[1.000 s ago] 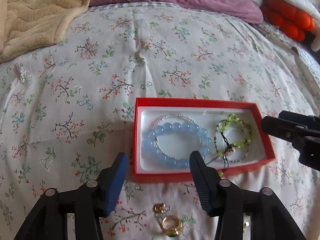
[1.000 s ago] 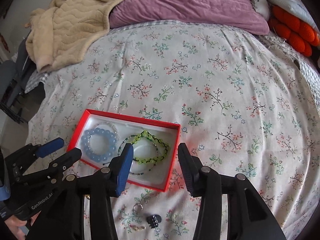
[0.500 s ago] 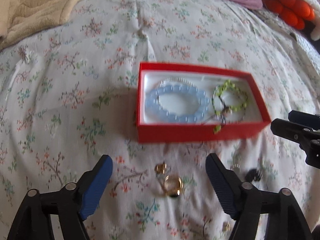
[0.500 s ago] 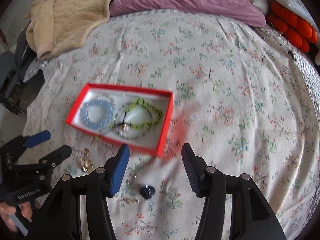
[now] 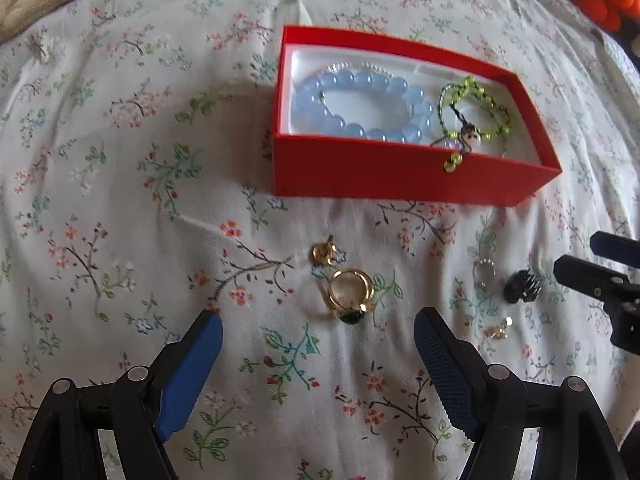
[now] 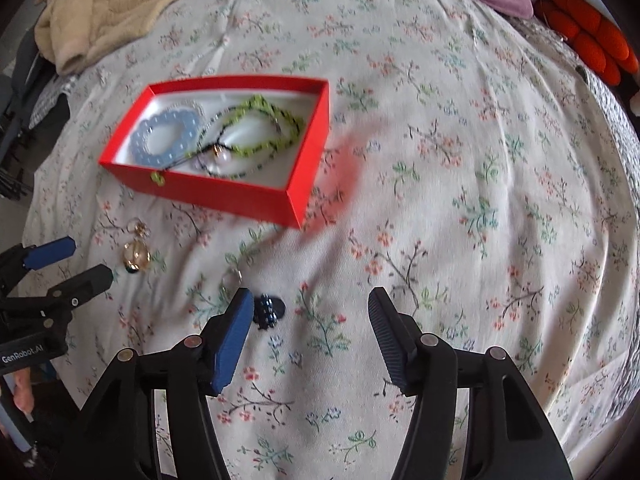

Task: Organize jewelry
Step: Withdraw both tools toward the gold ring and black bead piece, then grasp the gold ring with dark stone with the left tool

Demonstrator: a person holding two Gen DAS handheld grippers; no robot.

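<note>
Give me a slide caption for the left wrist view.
Open left claw above a gold ring on the floral bedspread, before a red box of bracelets.

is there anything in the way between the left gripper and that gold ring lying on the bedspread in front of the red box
Nothing visible blocks it. The left gripper, jaws open and empty, hangs over bare floral bedspread, and the gold ring lies just ahead. A small gold charm sits beyond it, toward the red box.

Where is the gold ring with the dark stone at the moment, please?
In the left wrist view the gold ring lies loose on the floral bedspread, in front of the red box, beside a small gold charm and ahead of the open left gripper.
</note>
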